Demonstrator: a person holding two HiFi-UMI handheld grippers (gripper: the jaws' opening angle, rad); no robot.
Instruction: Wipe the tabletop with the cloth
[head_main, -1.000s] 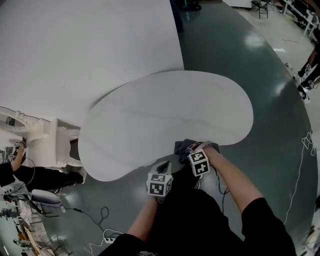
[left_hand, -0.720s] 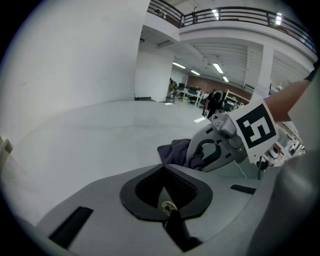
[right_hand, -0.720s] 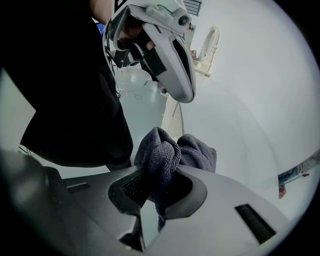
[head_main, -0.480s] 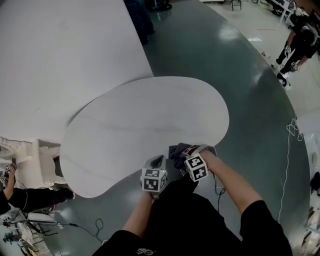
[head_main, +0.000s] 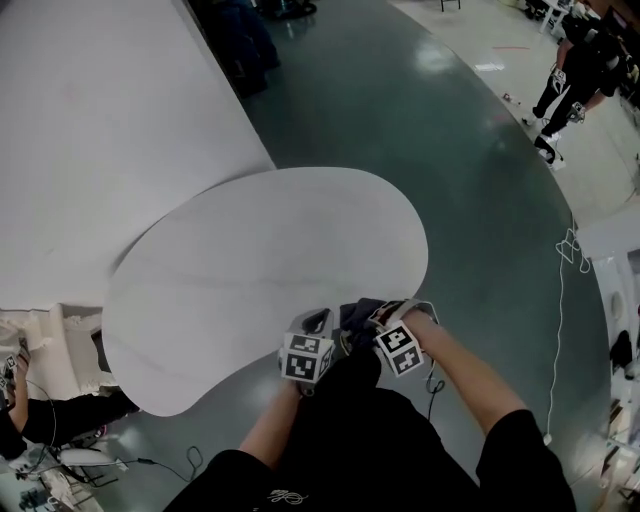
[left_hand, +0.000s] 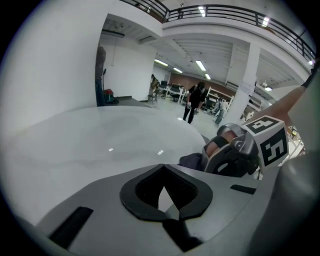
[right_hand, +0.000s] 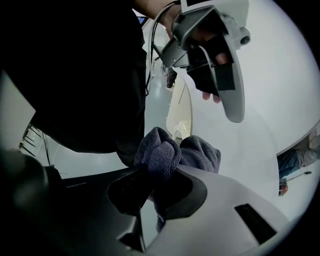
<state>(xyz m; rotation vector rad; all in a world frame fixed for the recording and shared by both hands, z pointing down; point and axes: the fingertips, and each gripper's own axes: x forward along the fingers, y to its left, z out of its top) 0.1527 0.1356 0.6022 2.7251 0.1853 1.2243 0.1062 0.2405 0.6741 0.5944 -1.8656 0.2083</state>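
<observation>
The dark blue-grey terry cloth (right_hand: 170, 155) is gripped, bunched, by the right gripper (right_hand: 152, 195) at the near edge of the white kidney-shaped tabletop (head_main: 260, 250), the left gripper (left_hand: 162, 197) being drawn together on nothing; slippage from that small pinch is judged possible under wiping drag.

We're in a big open hall here, more lab or industrial workspace than anybody's home. The white kidney-shaped table (head_main: 260, 260) sits on a glossy dark green floor (head_main: 450, 150) that runs on well beyond it. Loose cables (head_main: 565, 250) trail over the floor to the right of the table, and people (head_main: 570, 60) stand far off past its right end. A large white partition (head_main: 90, 120) rises just left of it. Beyond the table's far edge we see a railed mezzanine (left_hand: 240, 11), ceiling strip lights (left_hand: 200, 65), a square column (left_hand: 246, 95) and rows of desks (left_hand: 172, 91).
</observation>
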